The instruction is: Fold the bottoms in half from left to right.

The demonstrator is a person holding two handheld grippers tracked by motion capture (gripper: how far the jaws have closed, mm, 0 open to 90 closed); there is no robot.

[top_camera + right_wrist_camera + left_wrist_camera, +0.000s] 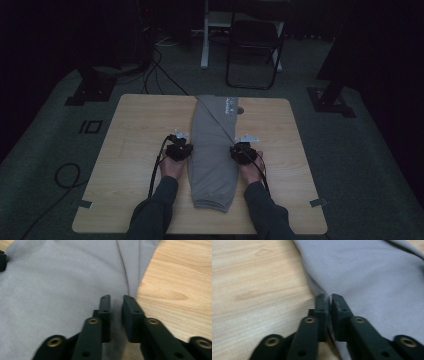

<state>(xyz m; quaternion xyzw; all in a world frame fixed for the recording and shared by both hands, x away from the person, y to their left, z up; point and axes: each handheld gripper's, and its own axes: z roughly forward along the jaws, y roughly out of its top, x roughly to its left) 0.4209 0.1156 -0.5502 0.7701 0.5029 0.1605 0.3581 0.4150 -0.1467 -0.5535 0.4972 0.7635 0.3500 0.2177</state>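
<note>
The room around the wooden table [135,150] is dim in the high view, so the black folding chair [252,45] beyond the far edge and the cables on the floor [160,70] are hard to make out, and the small print near the top of the grey garment [214,150] cannot be read. That garment, a sweatshirt-like piece folded into a long narrow strip, lies down the middle of the table from the far edge towards the person, with its rounded folded end nearest them; how many layers it has is hidden. The left gripper [186,148] sits at the strip's left edge and the right gripper [235,150] at its right edge, about halfway along. In the left gripper view the two black jaws are drawn almost together on the cloth's edge [372,280], with only a thin slit between them. In the right gripper view the jaws stand slightly farther apart, with a fold of the grey fabric [62,290] pinched between them beside bare wood.
</note>
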